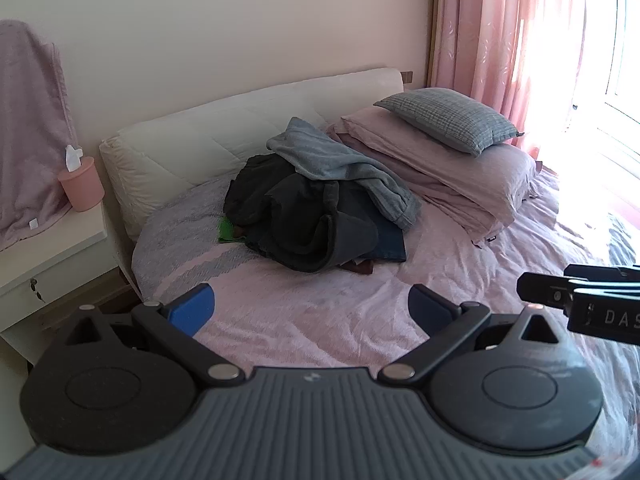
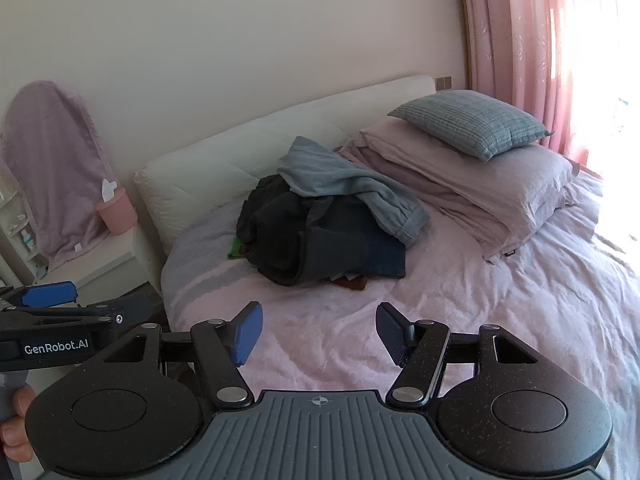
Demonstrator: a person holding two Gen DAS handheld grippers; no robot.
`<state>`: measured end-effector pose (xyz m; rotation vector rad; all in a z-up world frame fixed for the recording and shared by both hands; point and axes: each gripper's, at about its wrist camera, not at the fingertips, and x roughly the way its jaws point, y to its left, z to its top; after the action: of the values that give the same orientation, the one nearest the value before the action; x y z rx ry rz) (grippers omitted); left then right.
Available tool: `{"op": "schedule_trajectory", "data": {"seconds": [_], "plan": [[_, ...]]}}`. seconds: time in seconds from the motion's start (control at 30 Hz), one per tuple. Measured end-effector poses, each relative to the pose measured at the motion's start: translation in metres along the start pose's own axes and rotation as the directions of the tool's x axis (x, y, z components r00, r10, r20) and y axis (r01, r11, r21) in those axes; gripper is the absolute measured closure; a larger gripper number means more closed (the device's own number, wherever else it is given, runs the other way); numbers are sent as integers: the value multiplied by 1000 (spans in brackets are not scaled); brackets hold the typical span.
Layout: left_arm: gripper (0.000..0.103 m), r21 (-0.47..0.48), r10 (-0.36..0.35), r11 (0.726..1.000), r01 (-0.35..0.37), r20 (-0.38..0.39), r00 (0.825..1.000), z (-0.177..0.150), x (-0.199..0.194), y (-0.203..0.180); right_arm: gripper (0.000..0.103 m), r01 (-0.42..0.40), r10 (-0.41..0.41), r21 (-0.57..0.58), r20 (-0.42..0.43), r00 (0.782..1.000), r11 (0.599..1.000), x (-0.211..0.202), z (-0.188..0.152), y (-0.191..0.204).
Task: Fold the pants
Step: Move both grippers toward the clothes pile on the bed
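- Landmark: clothes pile (image 1: 320, 204), heaped on the pink bedsheet (image 1: 320, 320) toward the head of the bed, just in front of the white padded headboard (image 1: 224, 128).
- Top of pile: grey-blue pants (image 1: 340, 164) draped loosely, one leg trailing down the pile's right side, cuffed end resting on the sheet edge of the pile.
- Under them: dark charcoal garment (image 1: 312, 236) bunched up; dark blue folded piece (image 1: 390, 246) at the pile's lower right; green scrap (image 1: 228, 230) sticking out at its left; small brown bit (image 1: 360, 268) at its front edge.
- Right of pile: stacked folded pink bedding (image 1: 460, 176), touching or nearly touching the pile, with a grey checked pillow (image 1: 452, 120) on top.
- Far right beyond that: pink curtain (image 1: 500, 40), bright window light.
- Left of pile, off the bed: white nightstand (image 1: 52, 256) with a pink tissue holder (image 1: 82, 184); mauve towel (image 1: 28, 120) hanging behind it.
- Left gripper (image 1: 312, 312): jaws wide apart, nothing between them, over bare sheet well short of the pile.
- Right gripper (image 2: 320, 332): jaws apart, nothing gripped, also over bare sheet in front of the pile, not touching it.
- Grippers side by side; a hand (image 2: 16, 420) shows on the left gripper's handle in the right wrist view.
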<state>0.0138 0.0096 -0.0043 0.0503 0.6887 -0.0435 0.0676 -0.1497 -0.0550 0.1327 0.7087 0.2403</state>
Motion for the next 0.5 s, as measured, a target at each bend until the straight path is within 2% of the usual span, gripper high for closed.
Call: {"op": "schedule_trajectory", "data": {"seconds": [0.5], "plan": [[1,32,-46,998,46,-13,999,18,23,24,43,37,-37,34,-1,999,999,21,8,18]]}}
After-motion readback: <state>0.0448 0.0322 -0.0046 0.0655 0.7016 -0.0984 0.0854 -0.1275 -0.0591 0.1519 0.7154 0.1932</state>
